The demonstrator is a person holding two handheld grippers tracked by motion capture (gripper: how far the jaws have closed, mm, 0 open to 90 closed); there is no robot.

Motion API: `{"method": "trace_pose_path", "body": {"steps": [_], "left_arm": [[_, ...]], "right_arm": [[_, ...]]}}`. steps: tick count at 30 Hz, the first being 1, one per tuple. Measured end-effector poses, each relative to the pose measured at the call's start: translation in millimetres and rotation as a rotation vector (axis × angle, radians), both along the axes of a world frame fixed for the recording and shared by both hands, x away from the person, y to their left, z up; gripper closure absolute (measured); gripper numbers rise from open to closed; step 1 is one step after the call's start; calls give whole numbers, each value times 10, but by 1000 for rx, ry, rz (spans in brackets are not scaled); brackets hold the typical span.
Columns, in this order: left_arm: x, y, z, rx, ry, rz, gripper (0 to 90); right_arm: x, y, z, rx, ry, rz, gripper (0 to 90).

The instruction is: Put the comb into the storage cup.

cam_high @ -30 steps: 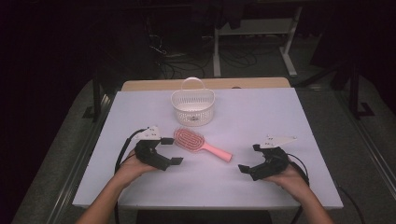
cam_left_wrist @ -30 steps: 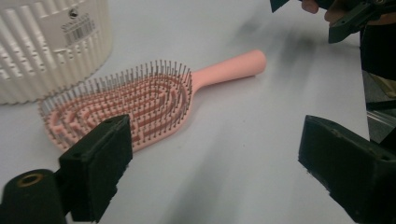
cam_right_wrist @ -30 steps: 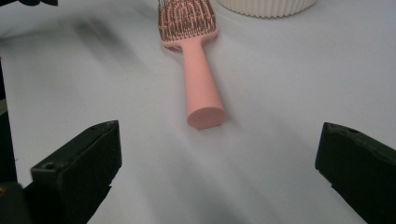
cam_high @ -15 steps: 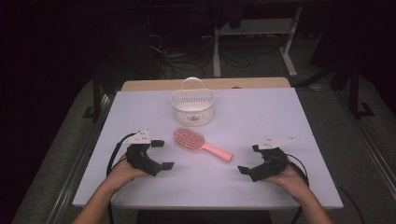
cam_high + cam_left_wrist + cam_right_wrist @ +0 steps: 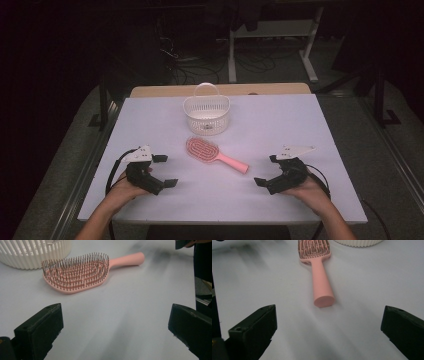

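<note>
White tabletop (image 5: pixel 300 130) carries a light, stiff plastic hairbrush (image 5: pixel 202 149); its smooth handle, pointing toward four o'clock, suits gripping. Left gripper (image 5: pixel 165 171) and right gripper (image 5: pixel 266 170) gape wide, empty.

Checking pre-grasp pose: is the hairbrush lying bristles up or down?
Bristles up. The hairbrush lies flat on the table, pins pointing upward in the left gripper view, handle toward the right gripper.
</note>
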State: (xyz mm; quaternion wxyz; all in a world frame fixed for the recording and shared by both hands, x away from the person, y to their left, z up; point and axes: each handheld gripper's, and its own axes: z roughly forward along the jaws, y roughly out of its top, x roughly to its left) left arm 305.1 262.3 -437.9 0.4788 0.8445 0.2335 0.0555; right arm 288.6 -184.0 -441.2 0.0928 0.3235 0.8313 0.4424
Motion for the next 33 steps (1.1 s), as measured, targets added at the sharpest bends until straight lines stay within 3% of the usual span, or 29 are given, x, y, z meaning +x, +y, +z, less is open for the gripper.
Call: {"method": "trace_pose_path", "body": {"steps": [14,26,33], "left_arm": [[55,3,5,-2,23,9,0],[59,-12,5,4,19,19,0],[27,36,20,6,17,33,0]], "right_arm": [[45,46,68,-20,22,-1,0],[105,98,172,-22,25,9,0],[164,140,260,-16,-3,22,0]]}}
